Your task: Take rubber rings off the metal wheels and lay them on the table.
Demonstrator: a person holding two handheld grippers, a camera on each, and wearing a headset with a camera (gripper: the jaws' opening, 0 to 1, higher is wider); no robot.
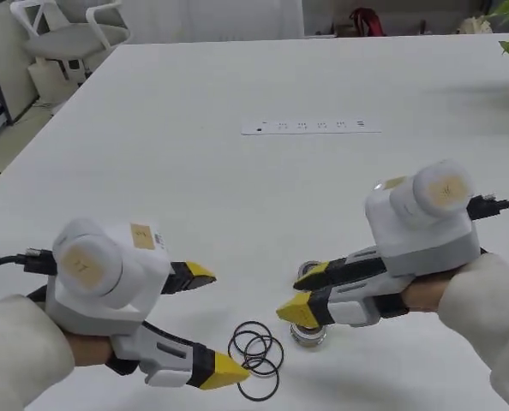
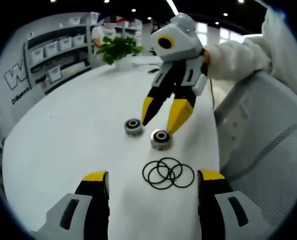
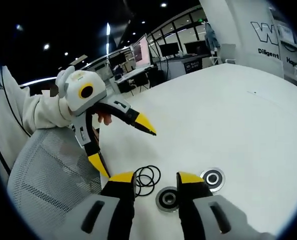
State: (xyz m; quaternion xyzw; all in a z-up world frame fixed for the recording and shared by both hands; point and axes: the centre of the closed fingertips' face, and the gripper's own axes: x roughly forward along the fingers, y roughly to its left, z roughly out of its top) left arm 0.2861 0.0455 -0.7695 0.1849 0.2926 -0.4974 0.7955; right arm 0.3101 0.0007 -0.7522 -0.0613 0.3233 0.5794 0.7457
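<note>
Tabletop point(image 1: 237, 188), wheel point(image 1: 309, 336) just below R claw point(image 1: 290, 297)

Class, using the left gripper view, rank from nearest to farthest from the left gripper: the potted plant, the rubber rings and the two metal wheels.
1. Rubber rings, just ahead of its jaws.
2. Wheel, by the right gripper.
3. Other wheel, further left.
4. Potted plant, far back.
</note>
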